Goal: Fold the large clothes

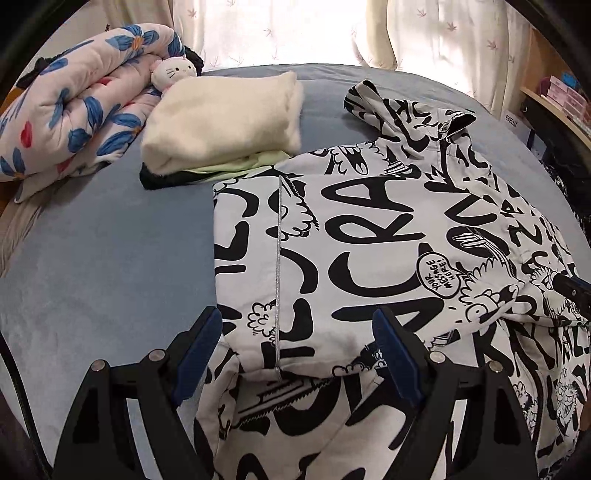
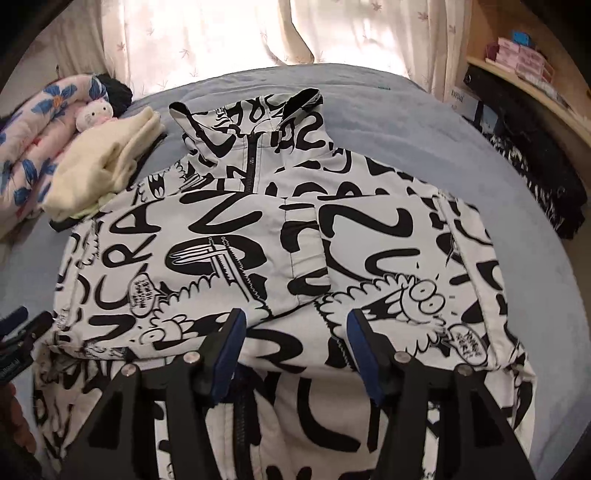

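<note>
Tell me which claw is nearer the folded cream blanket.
Left. The left claw hangs over the jacket's edge on the cream blanket's side; the right claw is over the jacket's middle, farther away.

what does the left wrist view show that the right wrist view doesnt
Only the left wrist view shows the open left hand-held gripper from behind, a silver seam line down the jacket panel and green and dark clothes under the cream bundle.

Only the right wrist view shows the open right hand-held gripper from behind, the jacket's black collar zip and a dark patterned heap at the bed's right edge.

Both show the black-and-white graffiti jacket on the blue bed, the cream folded garment, floral quilt, cat plush and curtains.
</note>
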### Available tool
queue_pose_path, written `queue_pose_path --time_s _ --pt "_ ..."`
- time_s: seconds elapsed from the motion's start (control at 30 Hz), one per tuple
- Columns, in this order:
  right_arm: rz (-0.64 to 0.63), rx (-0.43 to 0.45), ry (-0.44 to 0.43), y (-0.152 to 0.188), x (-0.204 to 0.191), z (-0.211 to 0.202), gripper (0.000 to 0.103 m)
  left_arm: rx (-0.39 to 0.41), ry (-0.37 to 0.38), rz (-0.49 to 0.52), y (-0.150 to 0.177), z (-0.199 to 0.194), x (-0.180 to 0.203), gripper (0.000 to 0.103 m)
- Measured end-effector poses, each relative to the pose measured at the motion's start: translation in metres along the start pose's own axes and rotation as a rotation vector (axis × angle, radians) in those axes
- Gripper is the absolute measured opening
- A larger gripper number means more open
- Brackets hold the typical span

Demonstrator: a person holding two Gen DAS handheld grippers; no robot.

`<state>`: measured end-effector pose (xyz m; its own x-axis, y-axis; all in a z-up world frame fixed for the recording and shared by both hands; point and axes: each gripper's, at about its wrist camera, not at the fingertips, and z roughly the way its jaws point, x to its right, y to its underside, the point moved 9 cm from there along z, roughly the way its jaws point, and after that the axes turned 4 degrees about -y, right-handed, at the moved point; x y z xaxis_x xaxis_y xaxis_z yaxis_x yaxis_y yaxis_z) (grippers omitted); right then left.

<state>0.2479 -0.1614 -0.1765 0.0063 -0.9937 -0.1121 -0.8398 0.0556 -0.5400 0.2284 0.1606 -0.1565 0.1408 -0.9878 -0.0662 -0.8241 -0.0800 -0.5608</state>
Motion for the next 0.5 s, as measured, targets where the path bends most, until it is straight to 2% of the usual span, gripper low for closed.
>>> queue_pose_path --time_s 0.2,0.5 --pt "0.001 0.011 0.006 0.008 0.003 -0.02 0.057 0.021 0.0 0.004 0.001 -0.029 0.0 0.083" --pt "-0.011 0.067 0.002 0.021 0.007 -0.074 0.057 0.071 0.006 0.015 0.007 -0.083 0.002 0.083"
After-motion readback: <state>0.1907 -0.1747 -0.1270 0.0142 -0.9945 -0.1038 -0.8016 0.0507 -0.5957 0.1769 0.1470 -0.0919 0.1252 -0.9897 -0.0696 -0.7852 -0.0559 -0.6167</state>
